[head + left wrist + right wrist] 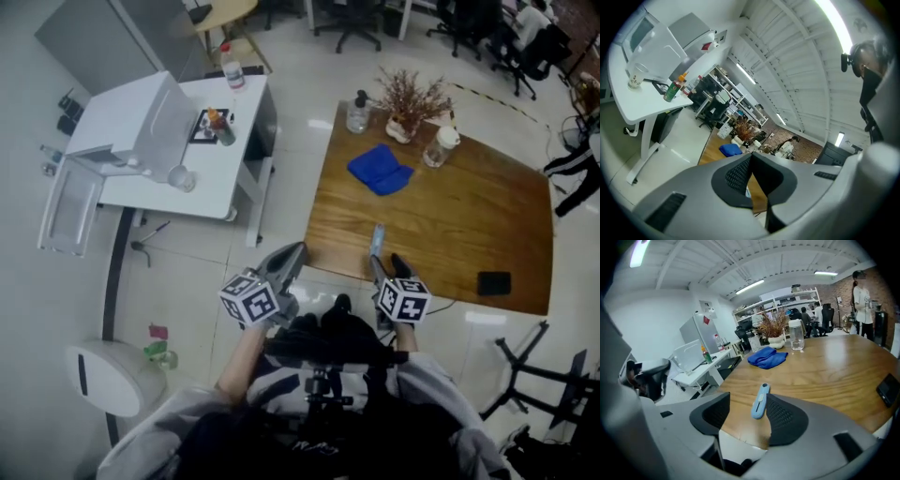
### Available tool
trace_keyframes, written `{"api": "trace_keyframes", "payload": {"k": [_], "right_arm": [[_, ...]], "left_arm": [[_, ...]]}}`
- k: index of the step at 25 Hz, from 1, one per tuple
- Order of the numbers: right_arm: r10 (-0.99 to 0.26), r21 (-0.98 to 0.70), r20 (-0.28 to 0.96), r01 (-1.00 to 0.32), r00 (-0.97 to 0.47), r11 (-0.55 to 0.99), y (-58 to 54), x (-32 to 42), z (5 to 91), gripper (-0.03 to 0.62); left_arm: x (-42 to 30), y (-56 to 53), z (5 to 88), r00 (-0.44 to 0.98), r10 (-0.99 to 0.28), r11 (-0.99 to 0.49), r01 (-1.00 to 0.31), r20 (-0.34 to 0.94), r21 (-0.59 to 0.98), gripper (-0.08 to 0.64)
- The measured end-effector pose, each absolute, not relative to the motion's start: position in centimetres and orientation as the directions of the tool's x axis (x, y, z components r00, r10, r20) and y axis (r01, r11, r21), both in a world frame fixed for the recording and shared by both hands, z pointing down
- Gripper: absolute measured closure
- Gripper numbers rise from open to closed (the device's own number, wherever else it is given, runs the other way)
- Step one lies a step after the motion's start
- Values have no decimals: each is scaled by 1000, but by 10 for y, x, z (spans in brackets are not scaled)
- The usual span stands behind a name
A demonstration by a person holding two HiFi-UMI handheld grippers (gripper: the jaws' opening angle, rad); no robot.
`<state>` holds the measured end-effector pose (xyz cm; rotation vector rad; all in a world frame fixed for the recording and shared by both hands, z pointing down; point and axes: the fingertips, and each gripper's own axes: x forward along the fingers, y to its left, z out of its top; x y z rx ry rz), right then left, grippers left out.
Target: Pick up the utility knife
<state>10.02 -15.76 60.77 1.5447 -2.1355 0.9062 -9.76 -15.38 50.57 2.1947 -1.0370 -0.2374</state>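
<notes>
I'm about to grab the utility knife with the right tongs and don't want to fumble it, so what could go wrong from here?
The utility knife lies flat near the edge of the wooden table; a bump from the open right tongs might slide it off. It also lines up nearer one pad than the other, so closing now could twist it rather than grip it.

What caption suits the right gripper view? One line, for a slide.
Open right gripper frames the light-blue knife lying near the edge of the wooden table, with a blue cloth beyond.
</notes>
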Motion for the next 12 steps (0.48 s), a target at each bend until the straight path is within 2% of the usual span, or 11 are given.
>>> {"api": "trace_keyframes", "payload": {"k": [3, 9, 12], "right_arm": [[-680, -230, 669, -954, -300, 195, -189, 104, 639, 298], [-618, -106, 763, -979, -191, 172, -214, 99, 692, 298], [-633, -19, 761, -980, -142, 197, -214, 101, 694, 299]], "left_arm": [[-102, -161, 508, 632, -764, -416, -637, 131, 649, 554], [-112, -172, 508, 584, -800, -373, -666, 140, 646, 554], [-114, -174, 509, 579, -802, -366, -669, 146, 647, 554]]}}
